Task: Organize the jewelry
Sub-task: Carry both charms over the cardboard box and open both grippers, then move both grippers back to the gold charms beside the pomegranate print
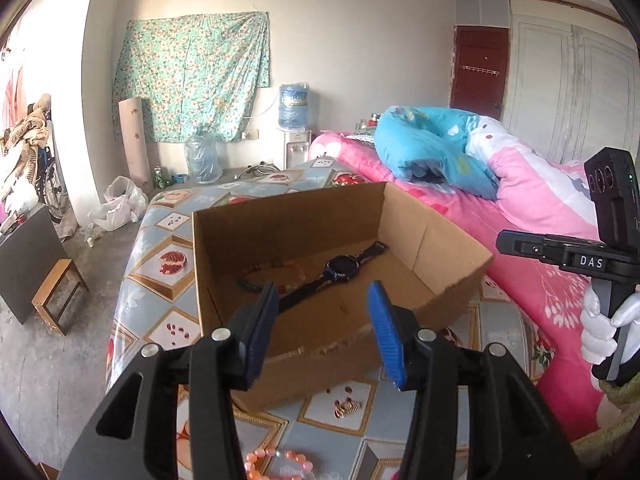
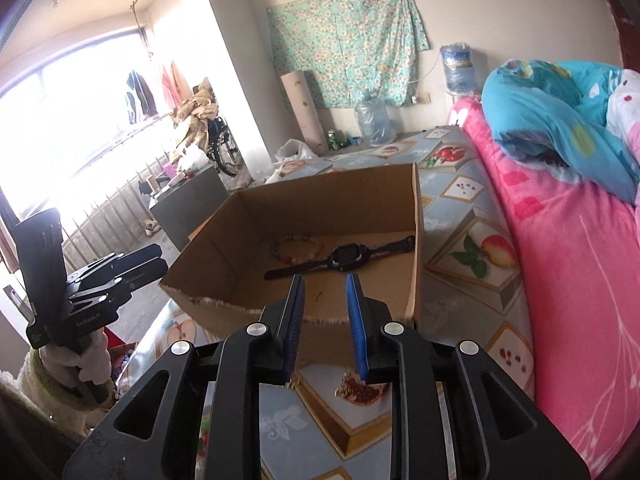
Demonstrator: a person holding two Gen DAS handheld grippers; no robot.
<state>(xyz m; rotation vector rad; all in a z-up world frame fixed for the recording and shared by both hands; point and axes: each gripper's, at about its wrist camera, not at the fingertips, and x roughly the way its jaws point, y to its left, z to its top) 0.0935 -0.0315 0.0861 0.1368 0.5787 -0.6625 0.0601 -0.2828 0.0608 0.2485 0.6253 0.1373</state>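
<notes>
cardboard box [image 1: 420,240]: holds wristwatch [image 1: 340,269], beaded bracelet [image 2: 296,249]. both tools spread, empty. pending: gold hair comb [image 1: 347,407], pink bead bracelet [image 1: 276,460]; next likely left tool [image 1: 326,334] descends to pick.

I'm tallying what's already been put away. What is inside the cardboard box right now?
Inside the cardboard box lie a dark wristwatch and, beside it, a beaded bracelet. The near wall hides the front strip of the floor, so anything there cannot be seen.

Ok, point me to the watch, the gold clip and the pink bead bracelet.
watch [image 2: 345,258]: right wrist view, on its dark face.
gold clip [image 1: 347,406]: left wrist view, on its middle.
pink bead bracelet [image 1: 276,460]: left wrist view, on its beads.
</notes>
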